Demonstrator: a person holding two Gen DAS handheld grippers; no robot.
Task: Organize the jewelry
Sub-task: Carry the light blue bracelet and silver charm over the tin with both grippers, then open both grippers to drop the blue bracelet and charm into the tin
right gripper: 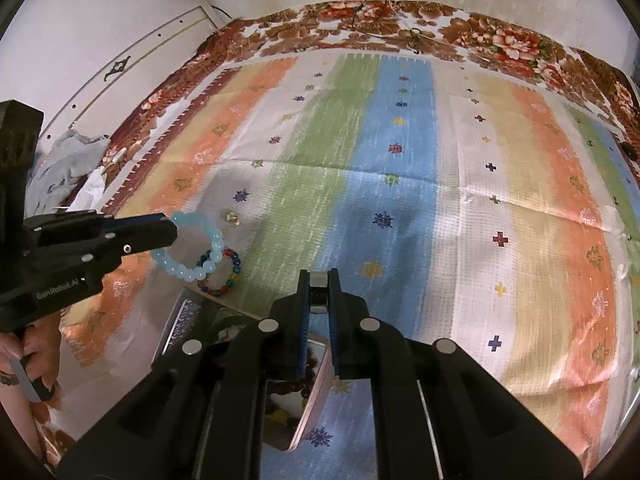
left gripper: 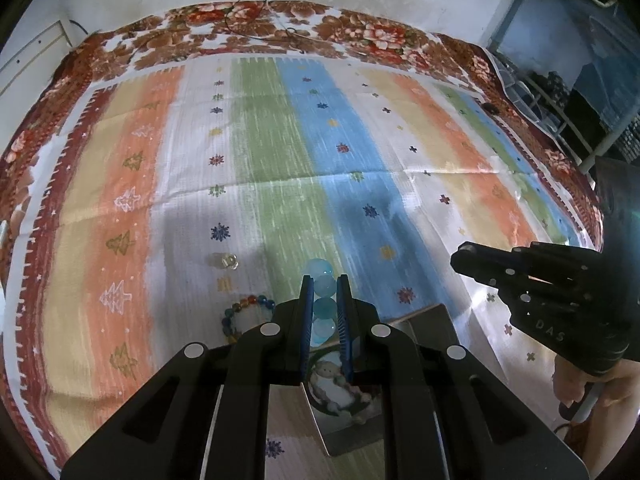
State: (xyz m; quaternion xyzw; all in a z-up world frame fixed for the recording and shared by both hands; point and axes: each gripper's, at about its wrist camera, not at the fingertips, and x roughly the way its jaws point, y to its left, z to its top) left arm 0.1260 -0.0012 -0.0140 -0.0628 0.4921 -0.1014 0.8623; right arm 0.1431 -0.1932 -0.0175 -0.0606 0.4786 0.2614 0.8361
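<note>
Left gripper [left gripper: 325, 300]: jaws pinching the blue bracelet [right gripper: 192, 248] on one side of its loop; the rest of the loop hangs free.
Right gripper [right gripper: 319, 300]: jaws pinching the edge of a metal lid [right gripper: 316, 376], held up tilted at 6 o'clock in its own view.
Blue bracelet position: lifted off the cloth [right gripper: 400, 160], at 9 o'clock in the right view, above the bead bracelet [right gripper: 224, 276].
Tin [left gripper: 340, 392]: open, directly under the left gripper; beads already inside, contents partly hidden.
Other pieces: bead bracelet and a clear ring [left gripper: 228, 261] lie on the cloth, at 10 to 11 o'clock of the left jaws.
Step (judged): carrying the blue bracelet to the tin.
Method: centre the loop over the opening, lower until beads rest inside, then release.
Lid: keep it clear of the opening until release.
Risk: dangling beads may snag the tin's rim or drag the bead bracelet.
</note>
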